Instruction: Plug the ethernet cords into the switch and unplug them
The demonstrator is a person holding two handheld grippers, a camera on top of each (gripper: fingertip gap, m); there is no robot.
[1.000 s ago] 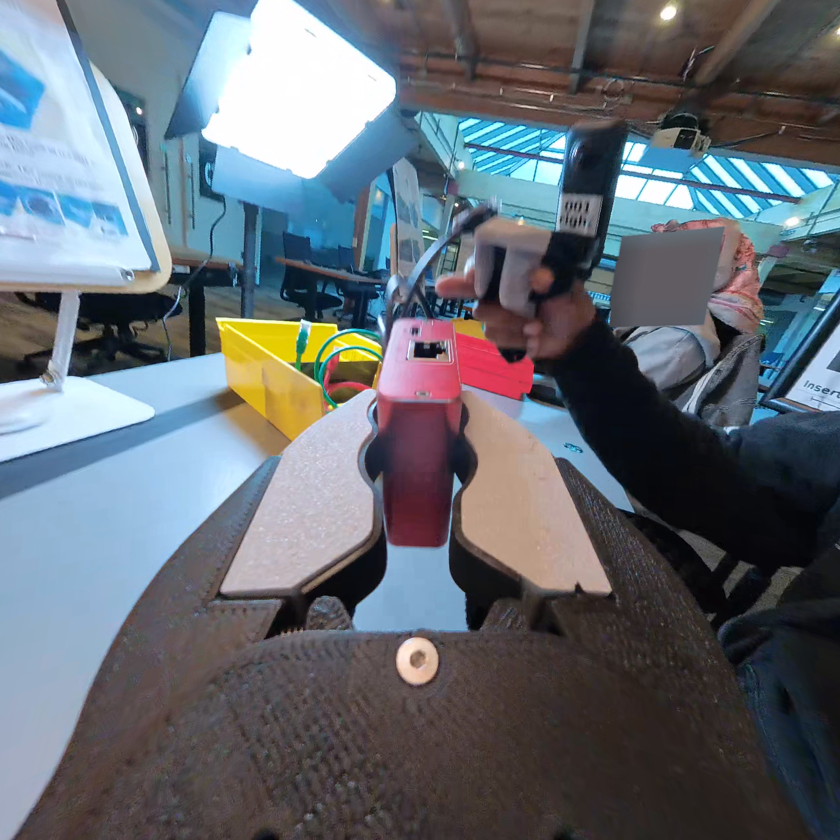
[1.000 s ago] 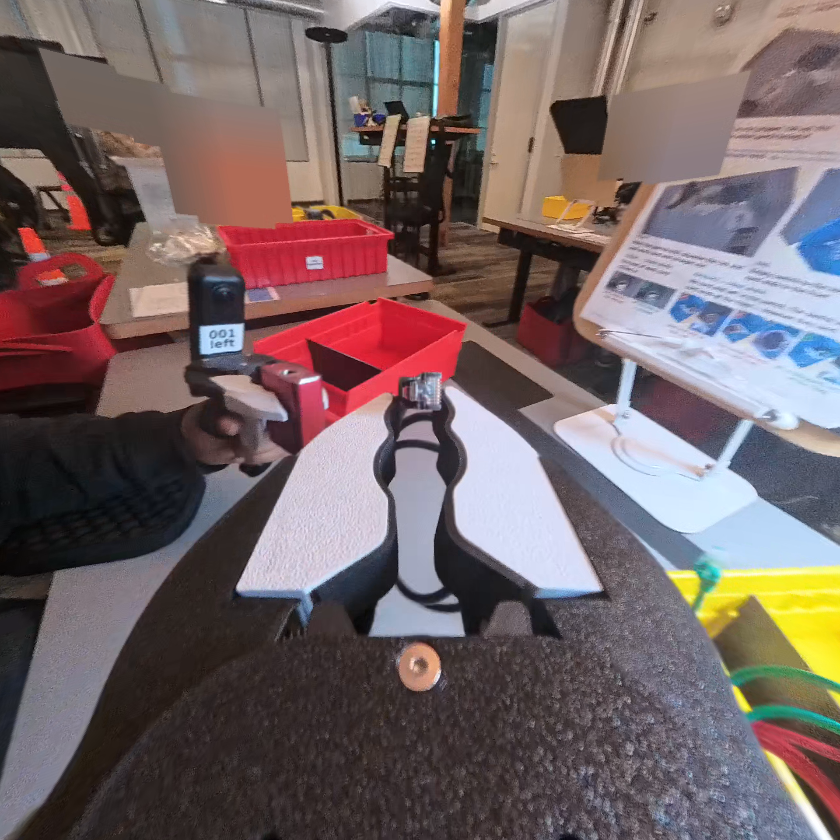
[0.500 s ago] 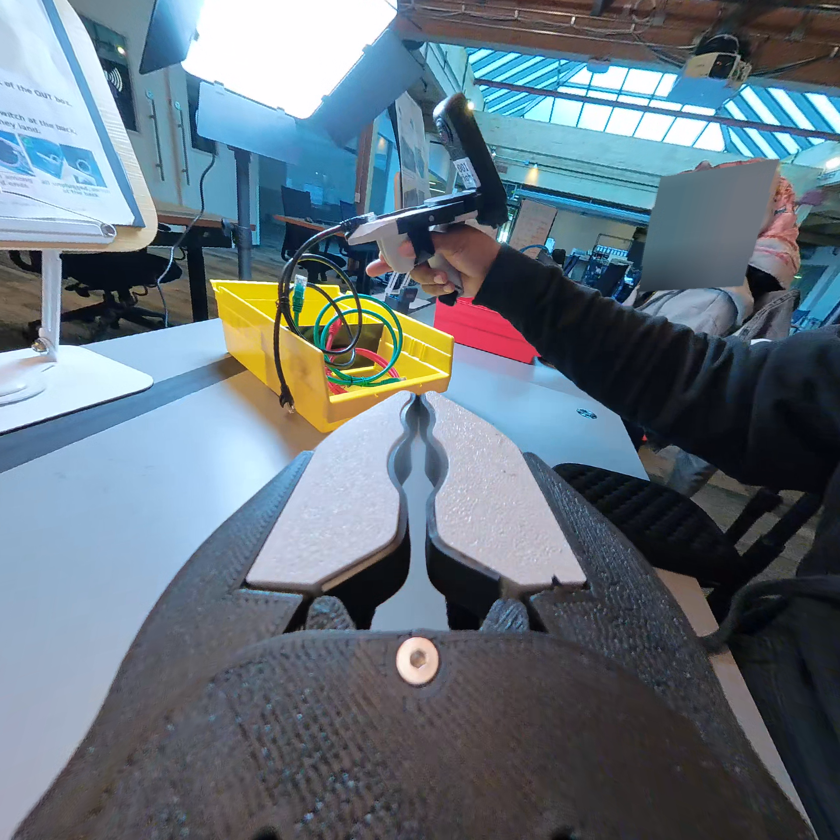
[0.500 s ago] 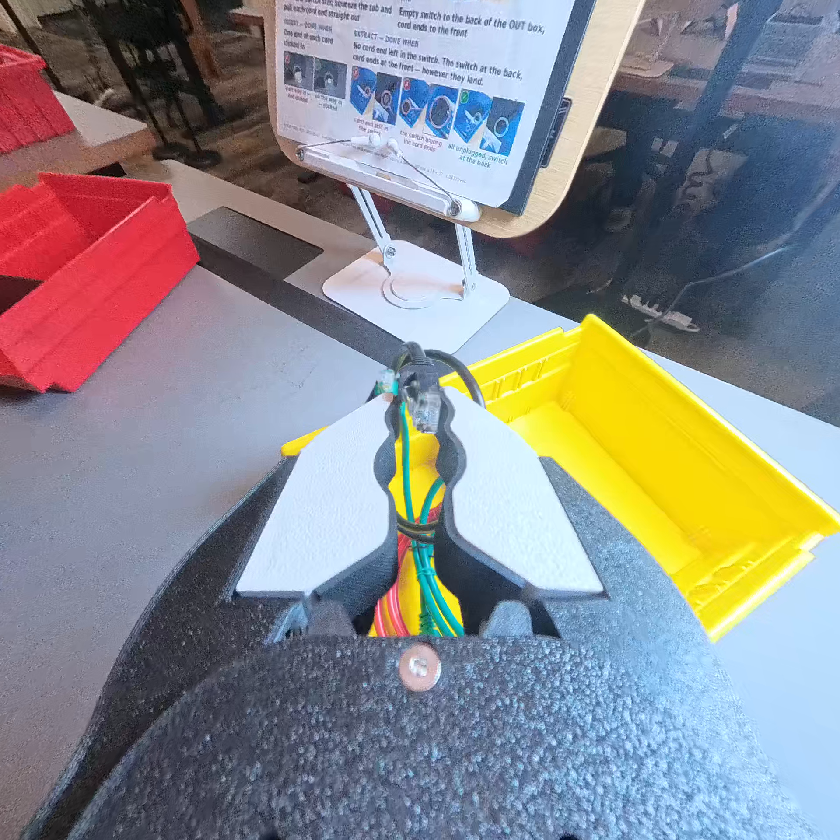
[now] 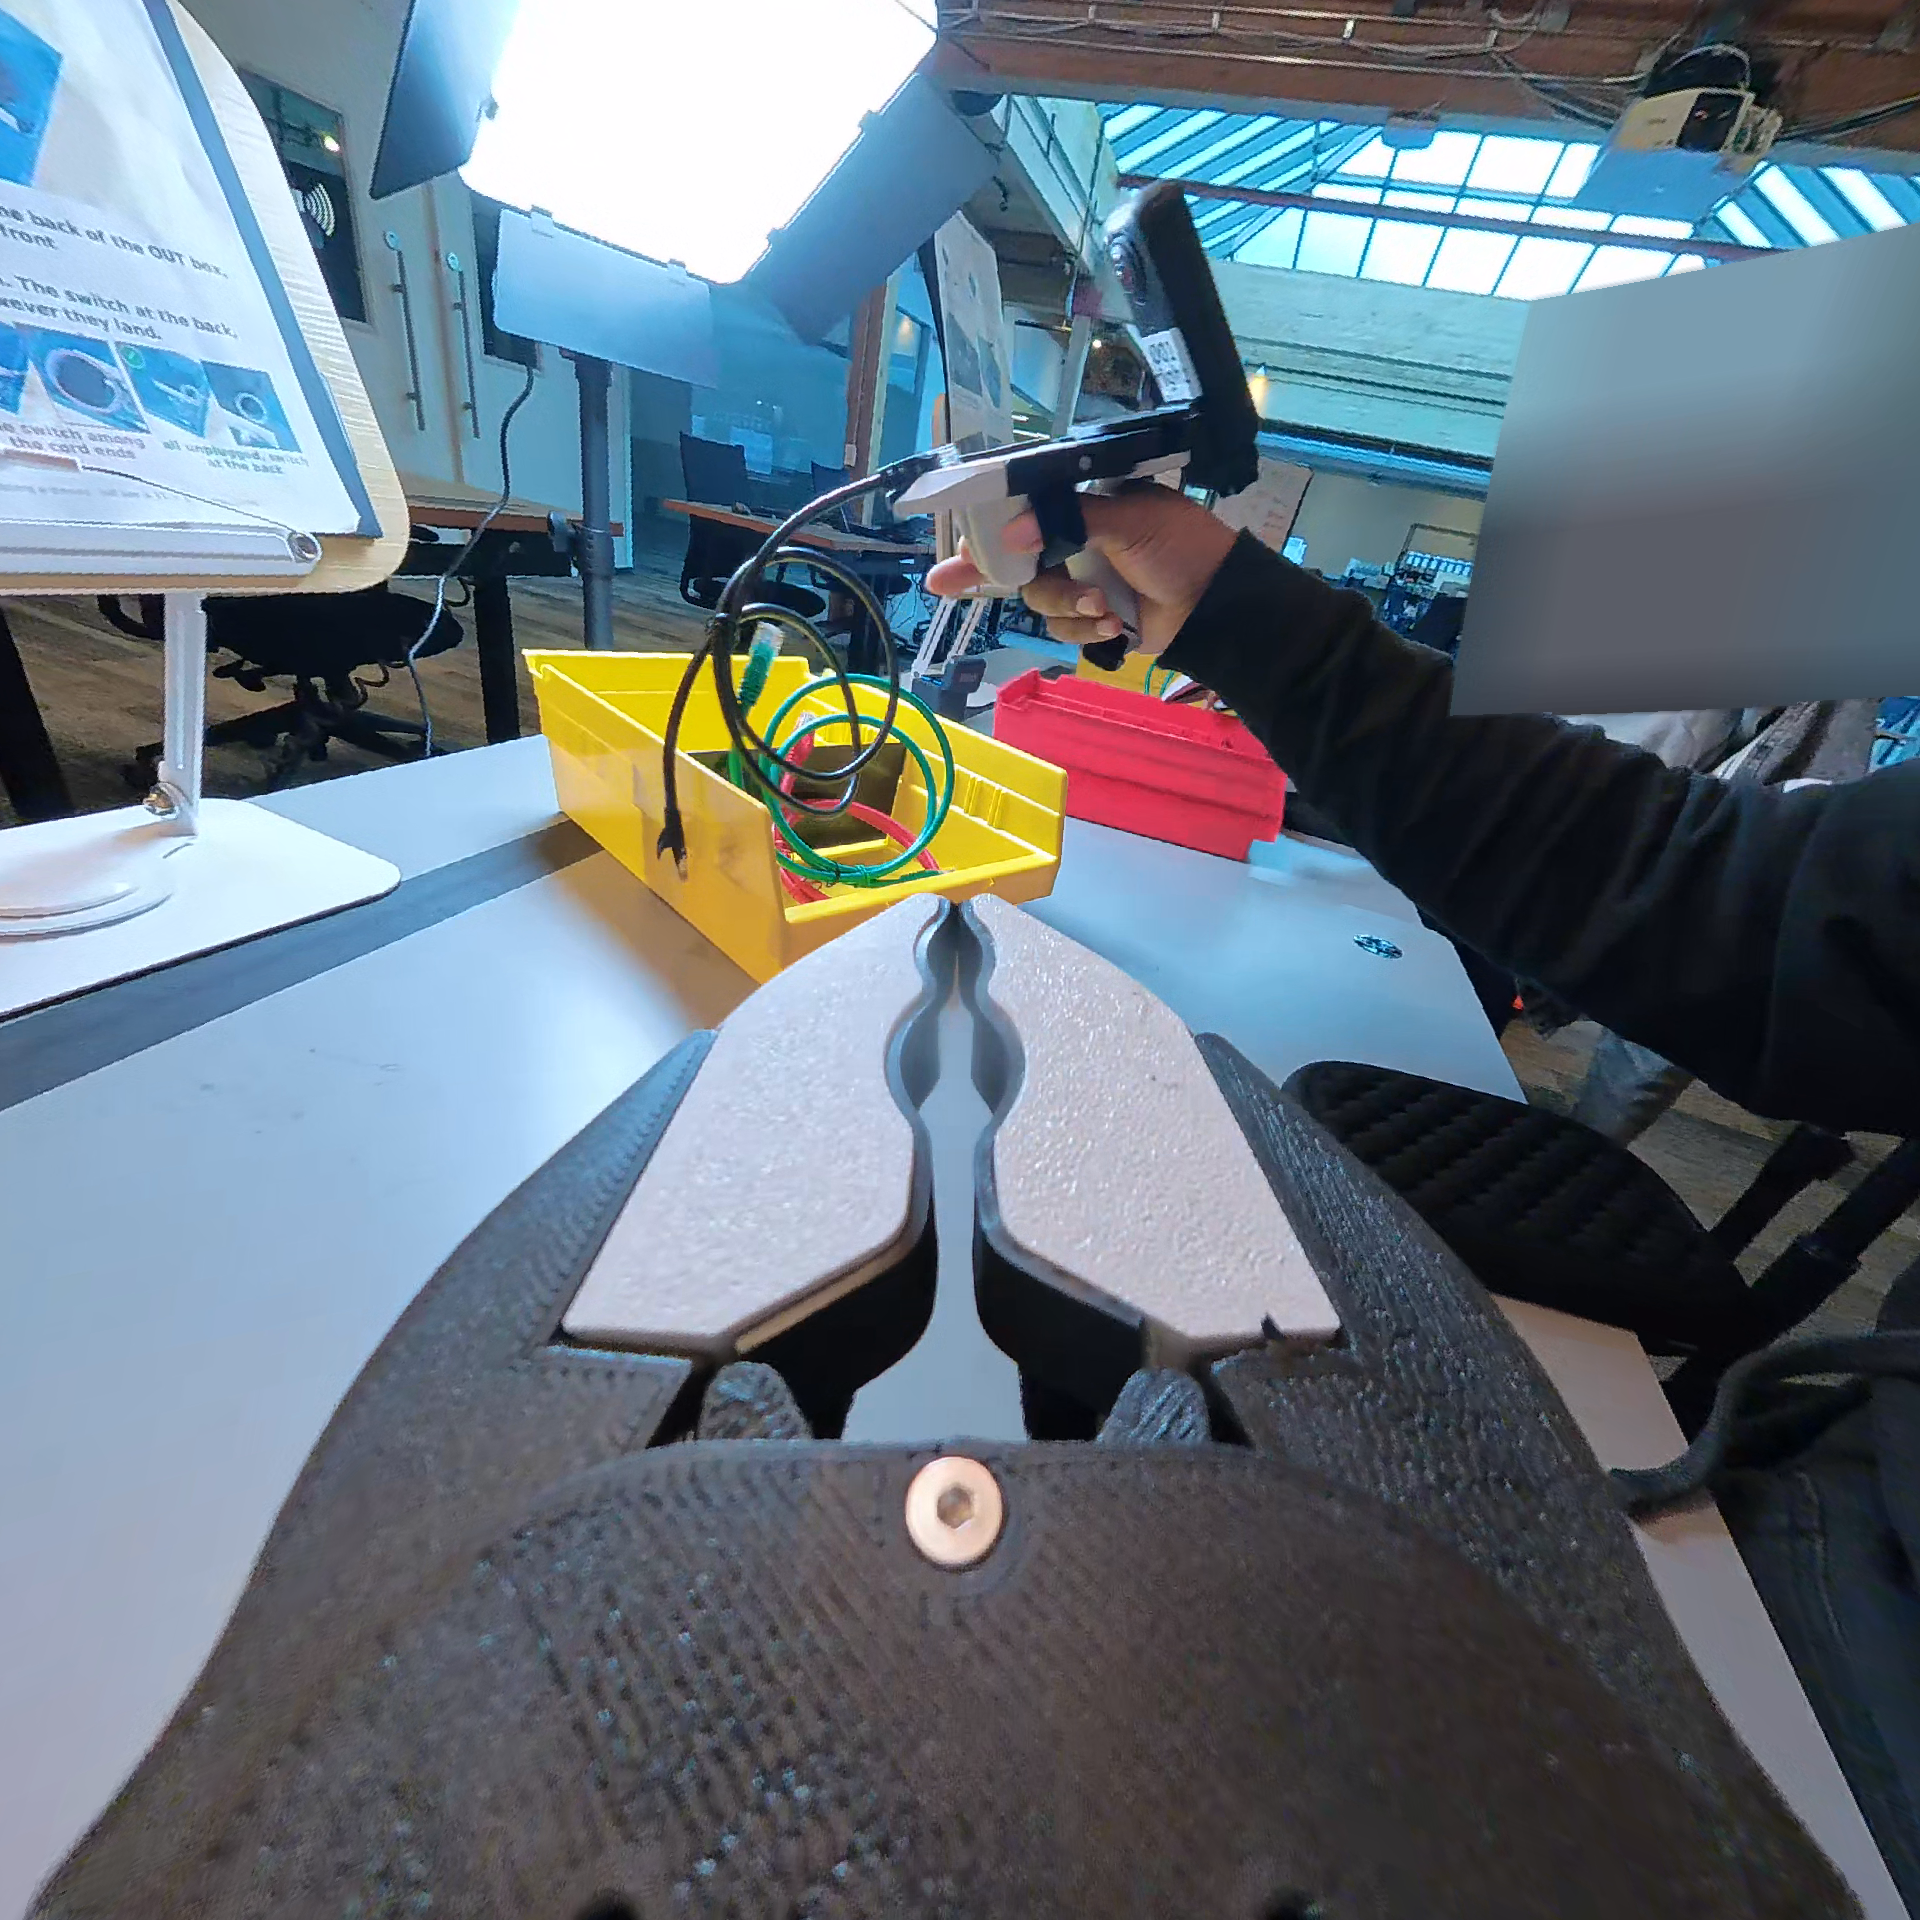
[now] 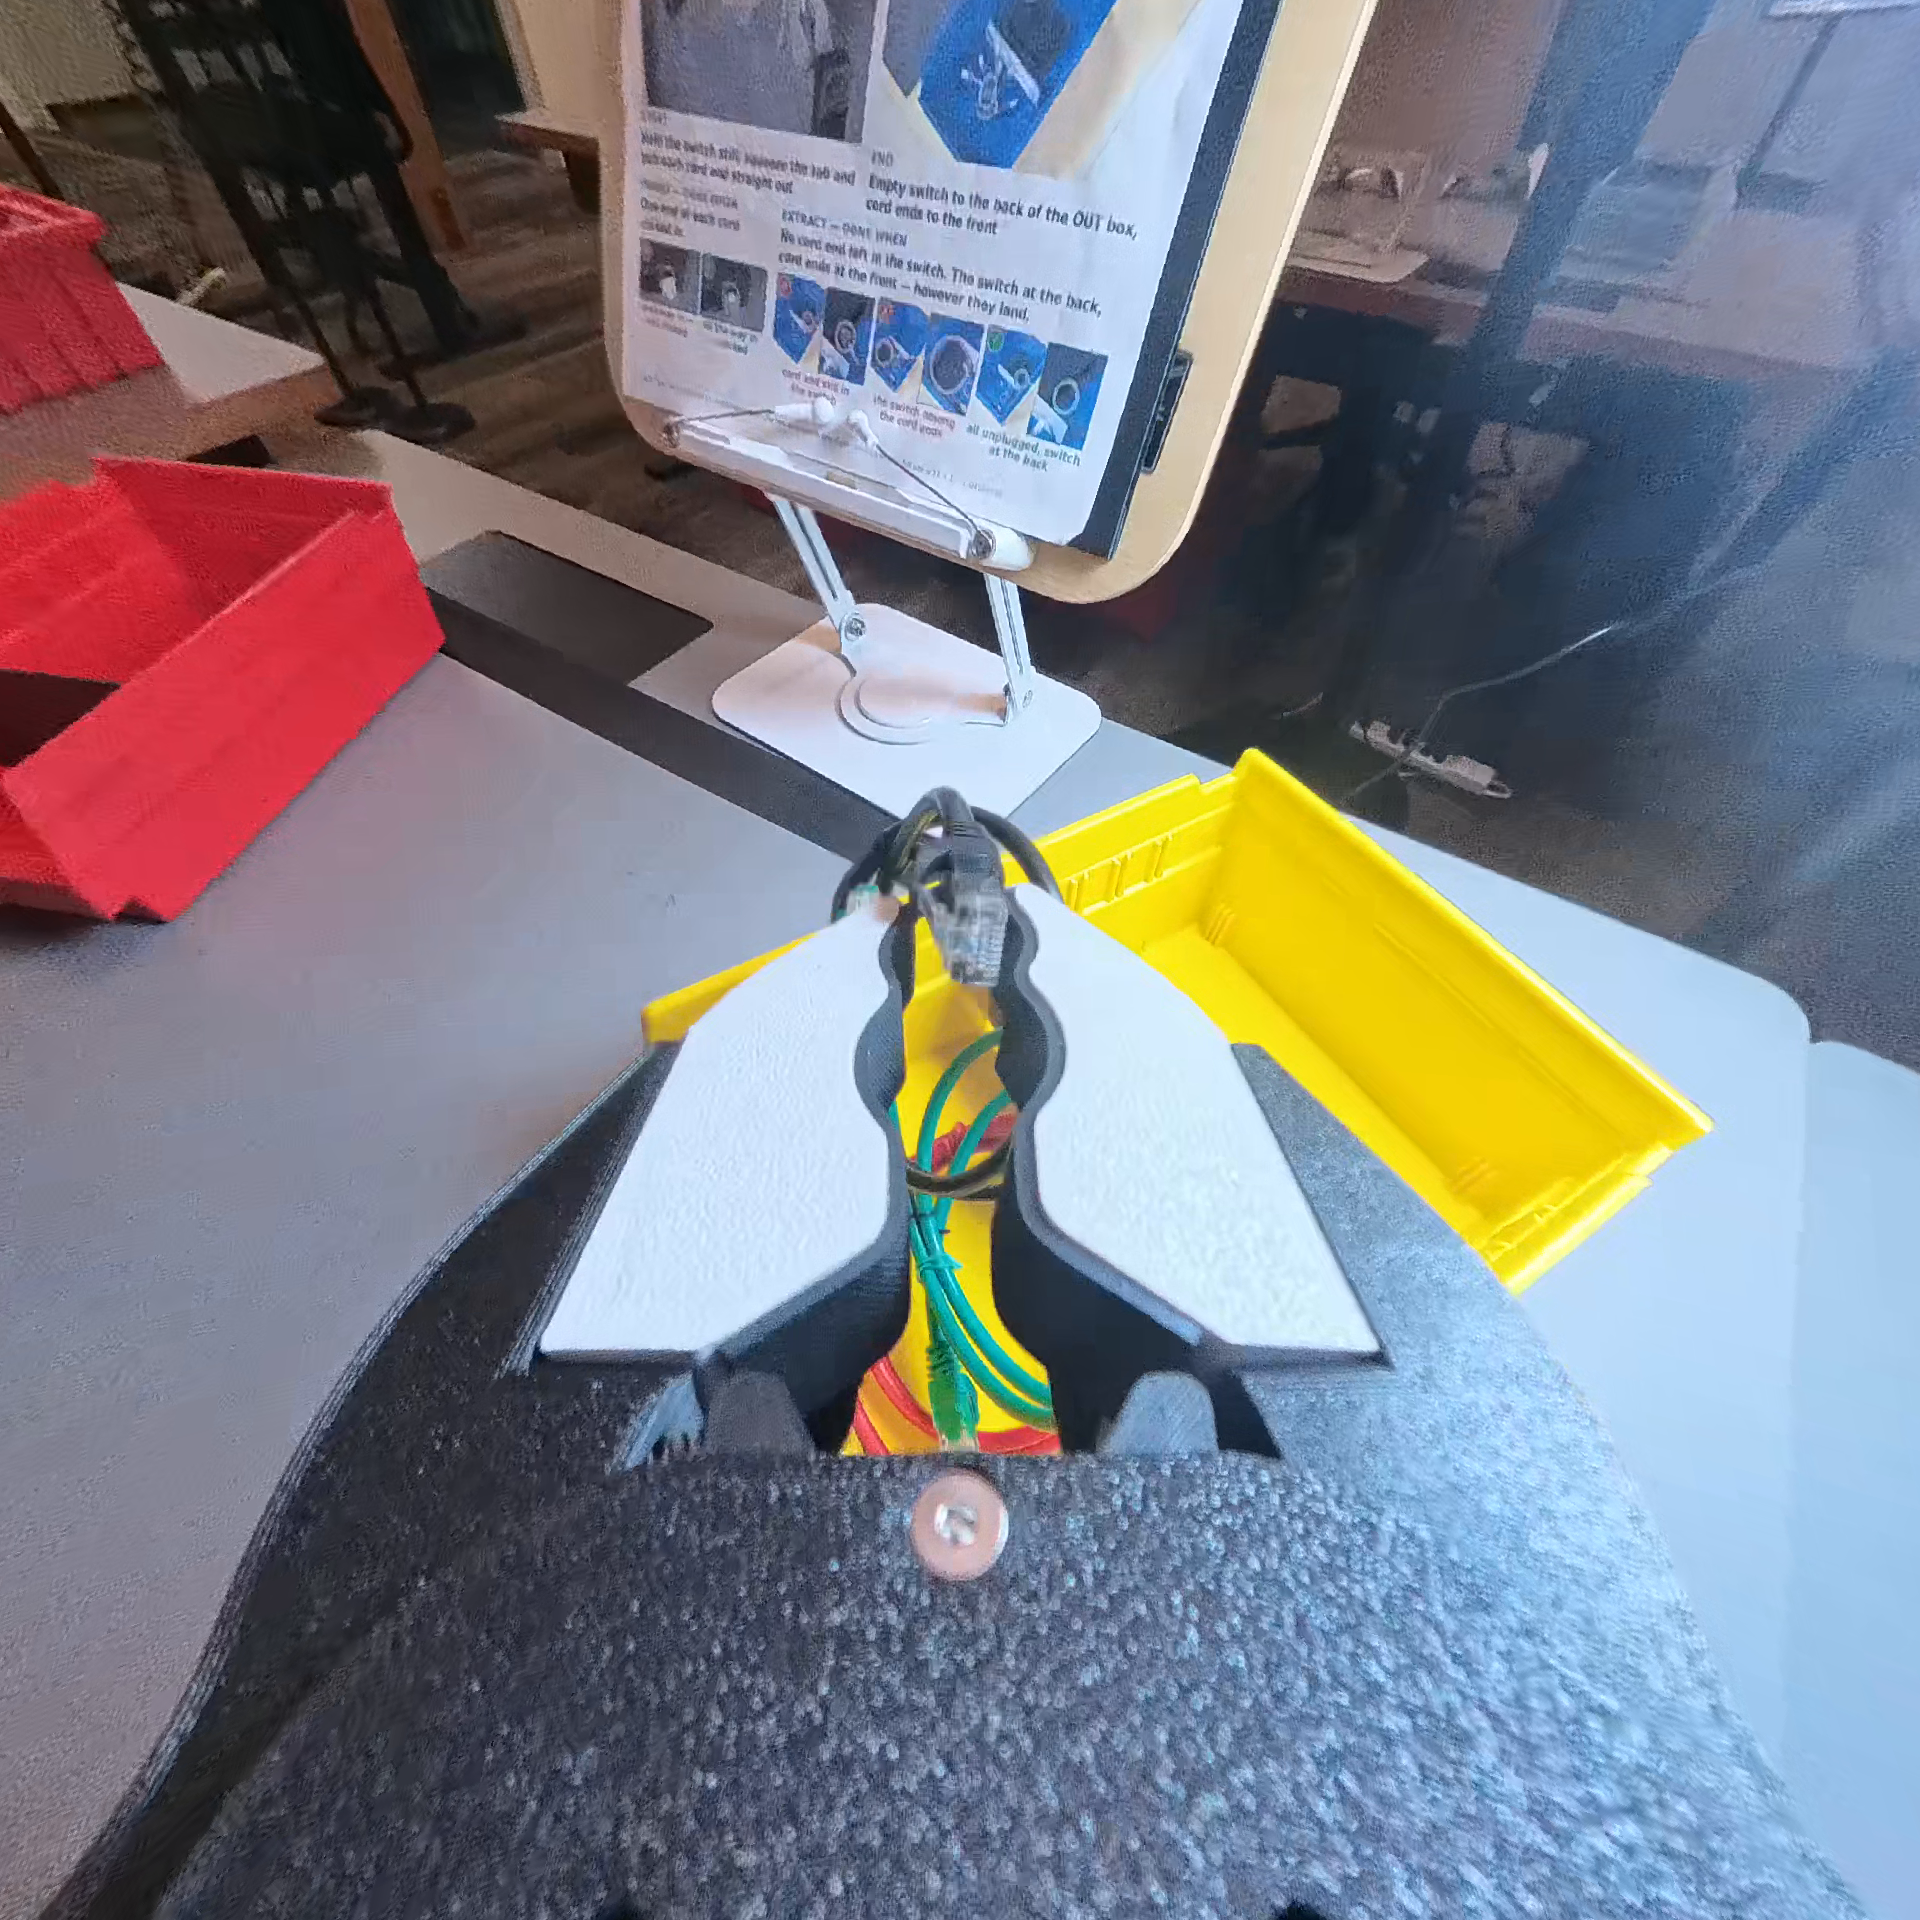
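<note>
Over the grey table [image 5: 312, 1195] your right gripper [image 6: 961, 935] pinches the black ethernet cord [image 5: 774, 644] by its plug above the yellow bin [image 5: 997, 790], so lower it gently beside the green cord [image 5: 904, 790] there, while your left gripper [image 5: 954, 920] rests closed, empty.

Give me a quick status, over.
Left gripper shut, empty. Right gripper shut on black cord above yellow bin. Green cord tangled along.

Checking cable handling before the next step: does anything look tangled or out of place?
Yes. The black cord held by the right gripper hangs in loops over the yellow bin, and a green cord rises with it, apparently snagged in the loops.
</note>
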